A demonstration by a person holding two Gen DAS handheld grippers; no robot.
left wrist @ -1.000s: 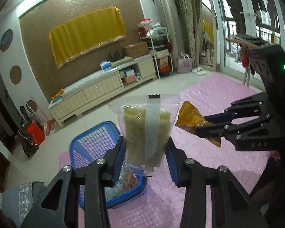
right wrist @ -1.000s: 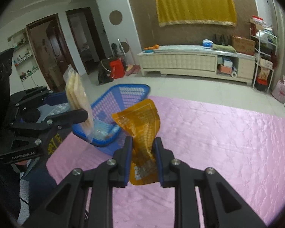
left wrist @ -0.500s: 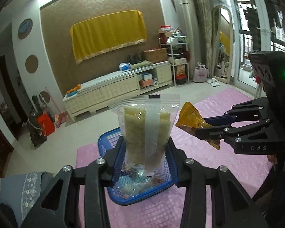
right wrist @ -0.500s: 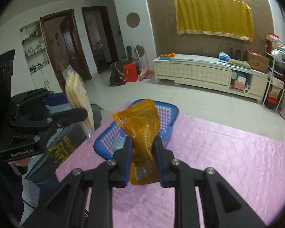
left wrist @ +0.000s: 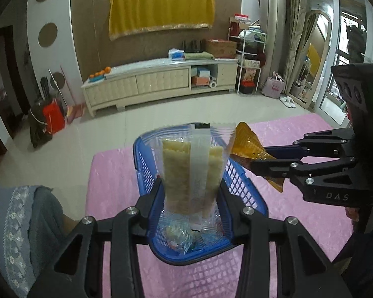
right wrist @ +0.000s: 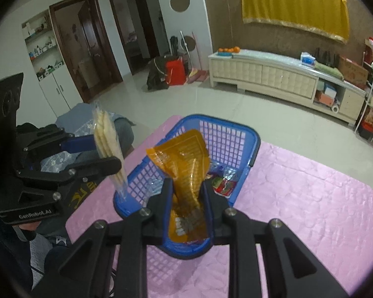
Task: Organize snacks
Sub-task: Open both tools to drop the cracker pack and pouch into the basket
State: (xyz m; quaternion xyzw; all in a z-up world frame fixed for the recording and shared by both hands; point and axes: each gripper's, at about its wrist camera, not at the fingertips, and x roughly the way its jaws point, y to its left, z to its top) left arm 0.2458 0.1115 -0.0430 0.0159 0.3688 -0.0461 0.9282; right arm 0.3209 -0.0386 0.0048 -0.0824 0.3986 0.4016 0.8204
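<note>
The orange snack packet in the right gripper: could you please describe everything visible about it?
The orange snack packet is a translucent, crinkled amber plastic pouch with faint printed lines. It stands roughly upright, pinched at its narrowed waist by the right gripper, its top flaring wide. It hangs above the blue basket, apart from the snacks inside. Nothing else touches it.
</note>
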